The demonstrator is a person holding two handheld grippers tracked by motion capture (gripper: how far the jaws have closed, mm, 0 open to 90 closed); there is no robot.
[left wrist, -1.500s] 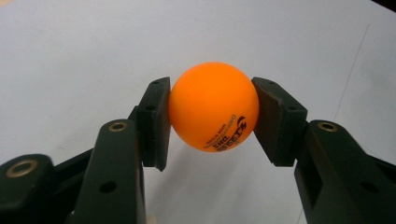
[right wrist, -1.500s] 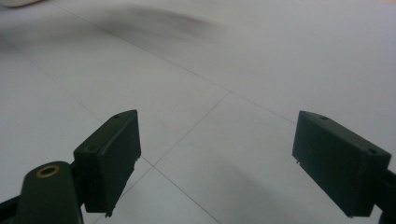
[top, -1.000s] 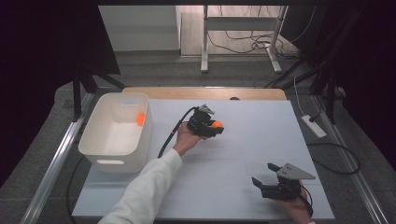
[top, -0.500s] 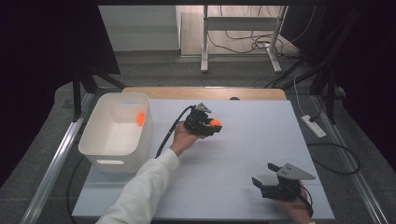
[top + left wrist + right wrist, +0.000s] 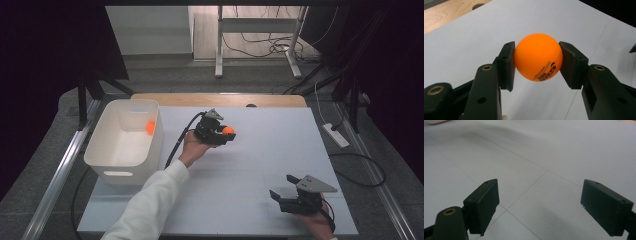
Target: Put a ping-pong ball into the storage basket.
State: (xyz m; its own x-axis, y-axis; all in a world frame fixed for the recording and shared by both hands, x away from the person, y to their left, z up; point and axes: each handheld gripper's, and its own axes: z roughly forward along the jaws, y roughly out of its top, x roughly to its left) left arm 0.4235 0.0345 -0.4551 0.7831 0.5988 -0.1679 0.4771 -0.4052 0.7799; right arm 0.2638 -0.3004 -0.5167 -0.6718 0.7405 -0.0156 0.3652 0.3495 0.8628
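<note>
Two orange balls mark this moment at the white table. One ball sits clamped between the black pads of the left gripper, both pads pressing its sides, with dark printed lettering on its lower face in the left gripper view. From above, that ball shows at the gripper's tip, held over the middle of the tabletop, just right of the white bin. The second ball lies inside the bin, near its far right wall. The bin stands at the table's left edge. A white sleeve reaches up from the bottom of the high view to the left gripper, whose cable trails back toward the bin. The right gripper rests low near the table's front right corner, well apart from the bin and both balls. Its jaws stand wide apart with nothing between them, bare tabletop showing through the gap in the right gripper view.
</note>
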